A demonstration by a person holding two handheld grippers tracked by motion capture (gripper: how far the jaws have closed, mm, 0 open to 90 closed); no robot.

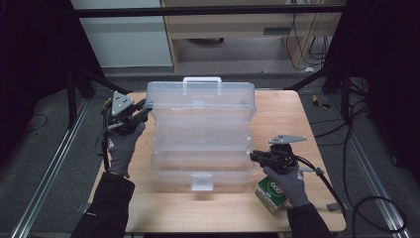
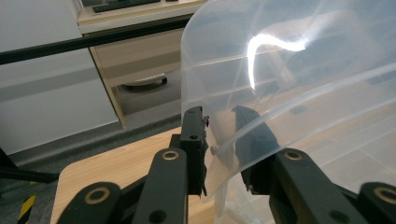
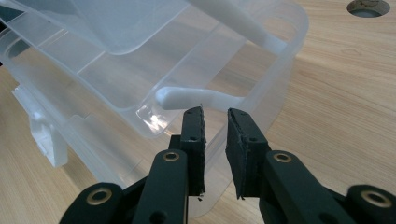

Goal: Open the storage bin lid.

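Observation:
A clear plastic storage box (image 1: 171, 168) stands open in the middle of the wooden table, its lid (image 1: 228, 94) upright at the back with a white handle (image 1: 201, 79) on top. My left gripper (image 1: 143, 106) is at the lid's left edge. In the left gripper view that edge of the lid (image 2: 280, 79) runs between the jaws of the left gripper (image 2: 219, 130), with a small gap at the left pad. My right gripper (image 1: 253, 156) is at the box's right side. The right gripper (image 3: 215, 121) has its pads on either side of the rim of the box (image 3: 275, 70).
A small green and white carton (image 1: 271, 193) lies on the table (image 1: 277, 114) under my right hand, near the front right. A white latch (image 1: 202, 181) sticks out from the box's front. A white swing arm (image 3: 196, 98) links the box's tiers. Cables trail off to the right.

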